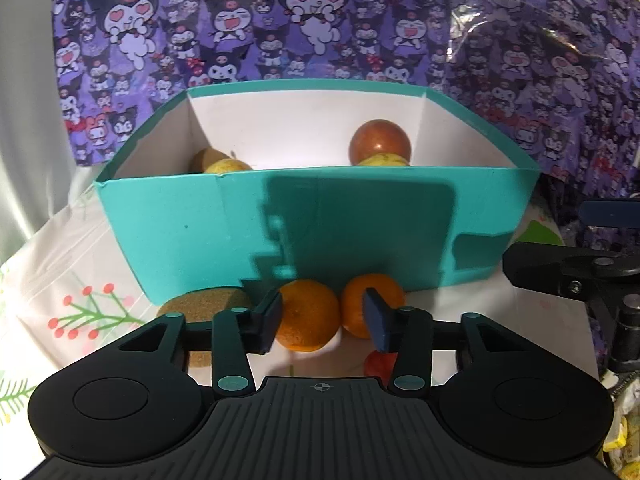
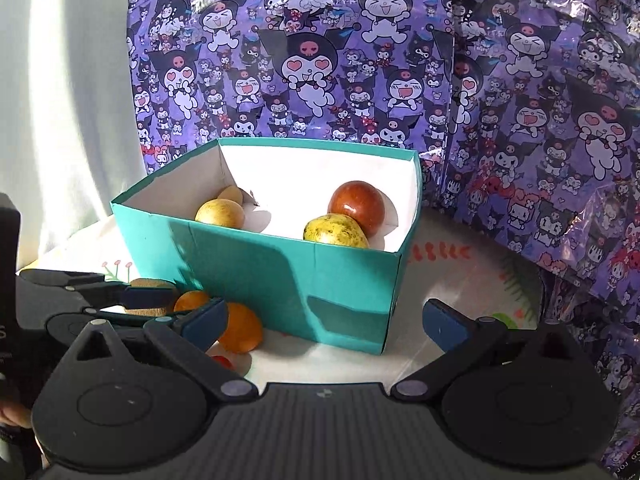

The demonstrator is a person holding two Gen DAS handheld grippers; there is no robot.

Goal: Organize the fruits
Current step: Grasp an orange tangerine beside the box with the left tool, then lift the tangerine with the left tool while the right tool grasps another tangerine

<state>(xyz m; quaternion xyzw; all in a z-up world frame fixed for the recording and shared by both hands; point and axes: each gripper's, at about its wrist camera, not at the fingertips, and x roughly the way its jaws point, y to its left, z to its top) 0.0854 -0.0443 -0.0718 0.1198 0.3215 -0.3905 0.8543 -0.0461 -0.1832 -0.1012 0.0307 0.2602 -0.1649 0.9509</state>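
A teal box (image 1: 200,224) (image 2: 352,276) holds a red apple (image 1: 379,141) (image 2: 356,204), two yellow pears (image 2: 335,232) (image 2: 220,213) and a brown fruit in its far left corner (image 2: 232,194). In front of it lie two oranges (image 1: 308,314) (image 1: 374,304), a kiwi (image 1: 204,306) and a small red fruit (image 1: 380,364). My left gripper (image 1: 324,320) is open, its jaws standing either side of the left orange, which is not gripped. My right gripper (image 2: 324,324) is wide open and empty in front of the box's near right corner.
Purple cartoon-print bags (image 1: 320,20) (image 2: 540,120) stand behind and to the right of the box. A white cloth with plant prints (image 1: 80,280) covers the table. The right gripper shows at the right edge of the left wrist view (image 1: 580,272).
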